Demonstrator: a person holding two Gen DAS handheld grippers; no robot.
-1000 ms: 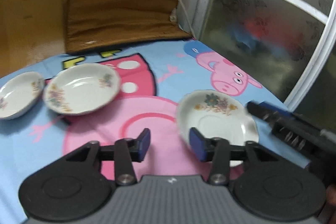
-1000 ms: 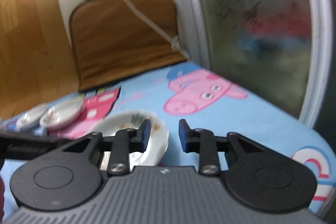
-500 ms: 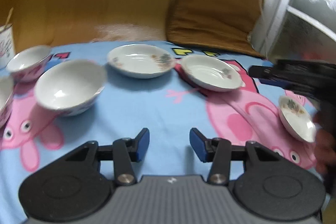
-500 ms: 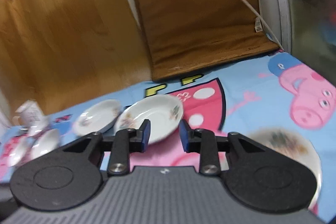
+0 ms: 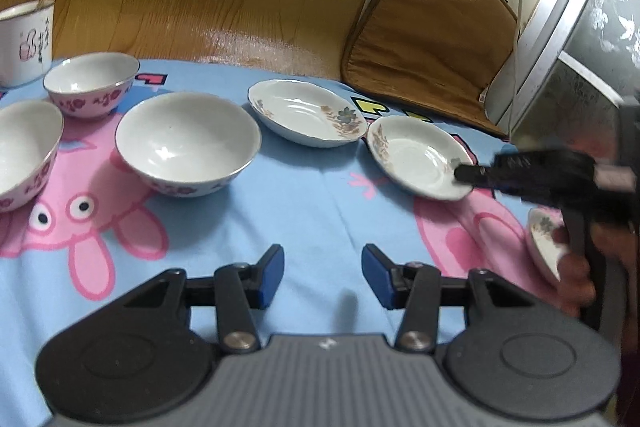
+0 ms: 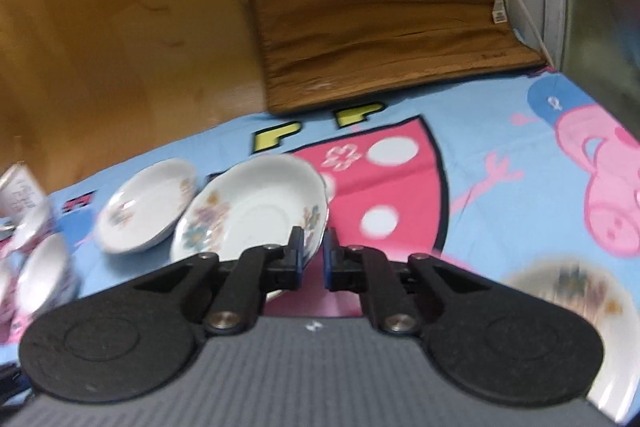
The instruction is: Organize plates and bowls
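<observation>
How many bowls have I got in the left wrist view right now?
3. One small bowl at the back left near the mug, one large bowl in the middle, one bowl cut off by the left edge. More may sit beyond that edge.

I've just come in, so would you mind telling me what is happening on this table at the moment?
A person is sorting dishes on a cartoon tablecloth with a gripper in each hand. The right gripper has shut on the near rim of a flowered plate. A second plate lies beside it and a third nearer the right hand. The left gripper hangs open above the cloth, holding nothing, with three bowls ahead.
</observation>
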